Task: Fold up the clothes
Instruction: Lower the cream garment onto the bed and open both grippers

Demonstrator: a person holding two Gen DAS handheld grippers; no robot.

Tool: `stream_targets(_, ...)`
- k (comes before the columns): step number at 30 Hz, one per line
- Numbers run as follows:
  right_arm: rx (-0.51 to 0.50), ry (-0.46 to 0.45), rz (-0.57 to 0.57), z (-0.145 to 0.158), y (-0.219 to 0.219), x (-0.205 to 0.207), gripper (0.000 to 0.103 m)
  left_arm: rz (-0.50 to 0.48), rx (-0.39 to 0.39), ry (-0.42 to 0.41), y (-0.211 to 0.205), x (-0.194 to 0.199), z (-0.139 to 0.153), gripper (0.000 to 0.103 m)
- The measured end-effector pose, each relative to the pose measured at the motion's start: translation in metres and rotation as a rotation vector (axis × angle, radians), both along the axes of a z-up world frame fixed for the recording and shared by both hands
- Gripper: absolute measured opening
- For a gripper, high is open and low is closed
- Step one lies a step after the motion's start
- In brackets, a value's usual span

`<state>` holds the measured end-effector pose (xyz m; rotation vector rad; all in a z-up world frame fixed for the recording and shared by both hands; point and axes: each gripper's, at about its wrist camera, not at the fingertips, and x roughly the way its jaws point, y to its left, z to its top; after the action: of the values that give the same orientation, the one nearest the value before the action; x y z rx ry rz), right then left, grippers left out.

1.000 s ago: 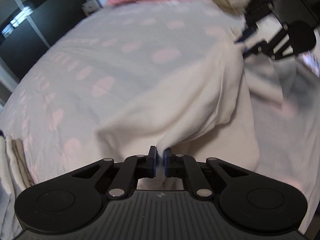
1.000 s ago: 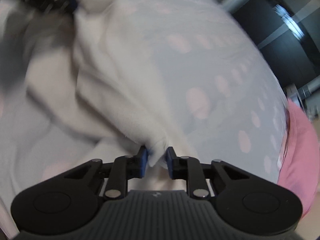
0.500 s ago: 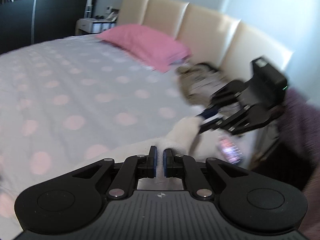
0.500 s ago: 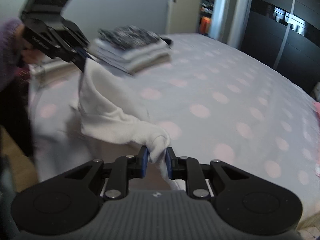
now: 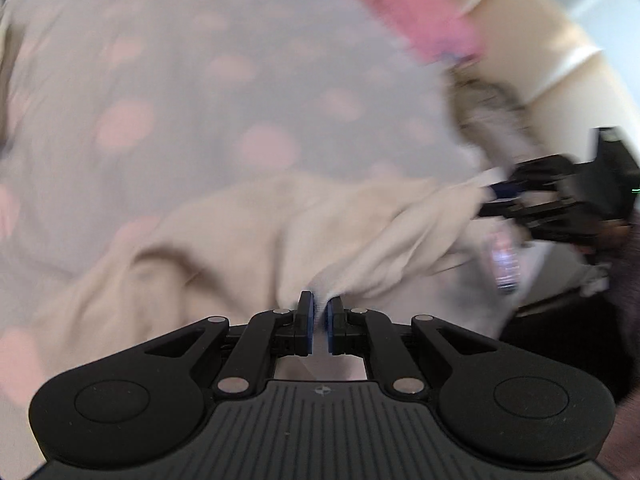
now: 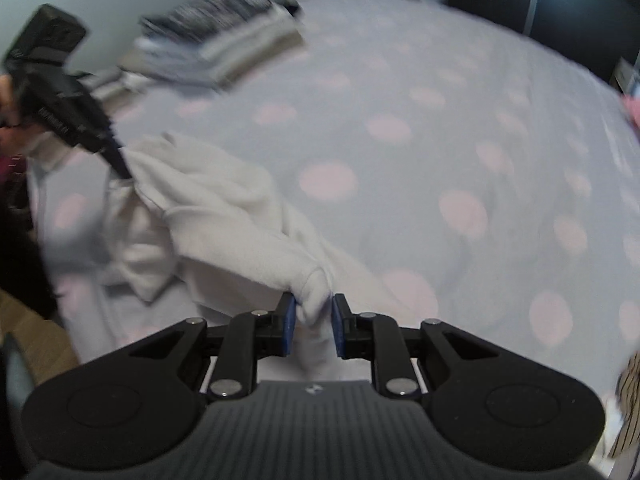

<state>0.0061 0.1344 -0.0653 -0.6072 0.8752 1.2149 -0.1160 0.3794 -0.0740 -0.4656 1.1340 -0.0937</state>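
Since half a second ago the left wrist view has tipped down from the headboard toward the bed, and the cream-white soft fabric garment (image 5: pixel 248 240) now lies spread across the lower middle of that frame rather than bunched at the fingertips. The left gripper (image 5: pixel 319 308), black with blue pads, is pinching a fold of the garment, its jaws nearly pressed together on thin cloth. In the right wrist view the right gripper (image 6: pixel 313 314) pinches a thicker rolled bunch of the same garment (image 6: pixel 224 216), so its jaws stand a little wider apart.

The garment stretches between the two grippers over the pale lilac bedsheet with pink dots (image 6: pixel 400 128), sagging onto it in the middle. Each gripper shows in the other's camera: the right one at the right edge of the left wrist view (image 5: pixel 496 192), the left one at the upper left of the right wrist view (image 6: pixel 118 164).

A blurred stack of folded clothes (image 6: pixel 224 52) sits at the top left of the right wrist view. A pink pillow (image 5: pixel 404 12) and a beige padded headboard (image 5: pixel 532 52) fill the upper right of the left wrist view, all motion-blurred.
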Motion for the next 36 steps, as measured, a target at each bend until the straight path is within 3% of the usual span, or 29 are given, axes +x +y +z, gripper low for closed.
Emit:
stream_targets(6, -0.055, -0.024, -0.07, -0.024, 0.018, 0.005, 0.018, 0.055, 0.107, 0.019, -0.008, 0.017, -0.021, 0.005)
stream_targets(10, -0.078, -0.055, -0.141, -0.028, 0.019, 0.013, 0.019, 0.098, 0.131, 0.016, -0.005, 0.016, -0.021, 0.006)
stream_targets(12, -0.08, -0.073, -0.167, -0.026, 0.017, 0.016, 0.019, 0.119, 0.149, -0.001, -0.003, 0.013, -0.015, 0.018)
stream_targets(17, -0.022, -0.101, -0.211, -0.006, 0.007, 0.023, 0.023, 0.145, 0.167, -0.076, 0.004, 0.003, 0.01, 0.025)
stream_targets(21, -0.011, -0.13, -0.207, 0.002, 0.0, 0.023, 0.025, 0.112, 0.248, -0.128, -0.006, -0.009, 0.031, 0.027)
stream_targets(26, -0.031, -0.142, -0.184, 0.0, -0.009, 0.014, 0.025, -0.019, 0.343, -0.169, -0.043, -0.019, 0.042, 0.028)
stream_targets(30, -0.053, -0.146, -0.158, -0.004, -0.012, 0.001, 0.026, -0.078, 0.421, -0.117, -0.074, -0.02, 0.032, 0.028)
stream_targets(36, -0.052, -0.126, -0.11, -0.006, -0.016, -0.016, 0.034, -0.044, 0.416, -0.056, -0.085, -0.018, 0.009, 0.028)
